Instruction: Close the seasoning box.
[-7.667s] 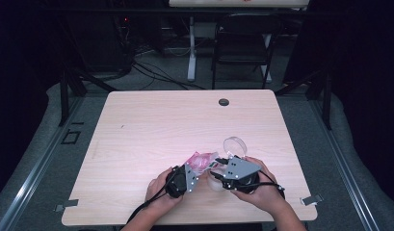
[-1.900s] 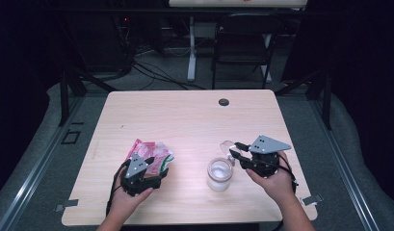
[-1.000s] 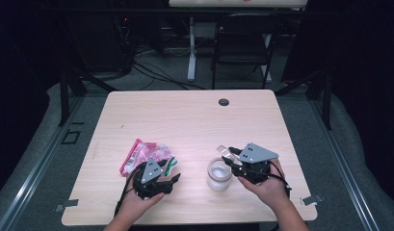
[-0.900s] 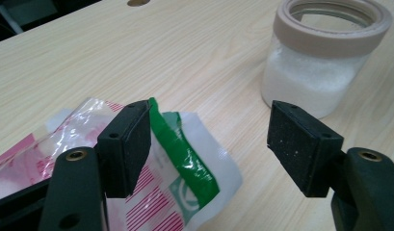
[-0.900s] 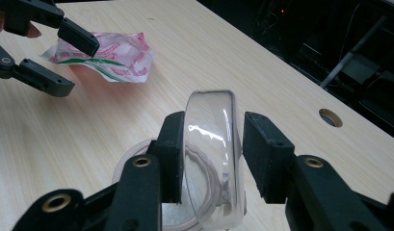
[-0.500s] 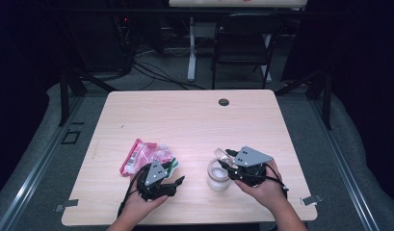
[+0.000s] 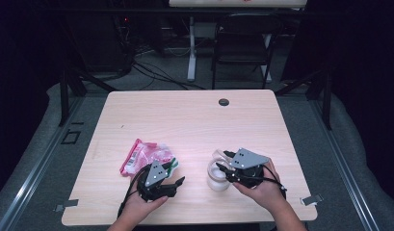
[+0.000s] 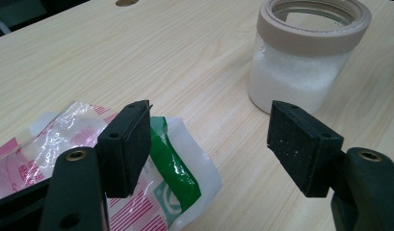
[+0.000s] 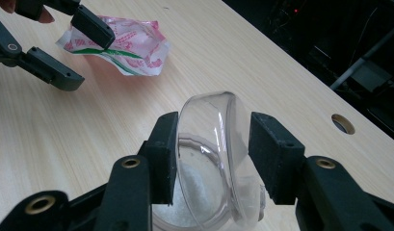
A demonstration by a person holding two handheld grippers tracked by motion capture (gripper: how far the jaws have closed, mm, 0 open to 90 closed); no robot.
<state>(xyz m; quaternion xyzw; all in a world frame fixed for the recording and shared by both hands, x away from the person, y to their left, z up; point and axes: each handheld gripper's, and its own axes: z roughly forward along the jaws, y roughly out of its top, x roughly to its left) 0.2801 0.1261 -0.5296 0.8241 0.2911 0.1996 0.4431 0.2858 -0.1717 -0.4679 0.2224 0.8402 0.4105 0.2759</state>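
Here, at the near edge of a pale wooden table, a person works two tools over a refill job. Farthest left lies a crumpled pink-and-white packet with a green stripe, flat on the wood and slack, which suggests it has been emptied and set aside out of the way. Just in front of it, the left hand-held gripper hovers low with its jaws standing wide apart and nothing between them; in the left gripper view the black pads frame bare wood, the packet's green corner under the left one and the jar beyond the right one. It appears to be waiting there, perhaps to steady the jar from that side.

To the right stands the clear jar, upright, open at the mouth, ringed by a tan collar and roughly half full of white granules. Over its mouth the right hand-held gripper carries a clear domed lid, tilted on edge between the two pads. Those jaws have just been opening, and the lid sits between them with little visible squeeze, so whether they grip it or merely cradle it I cannot tell. The tilt and the position right above the rim point to one purpose: dropping the lid onto the jar to close it.
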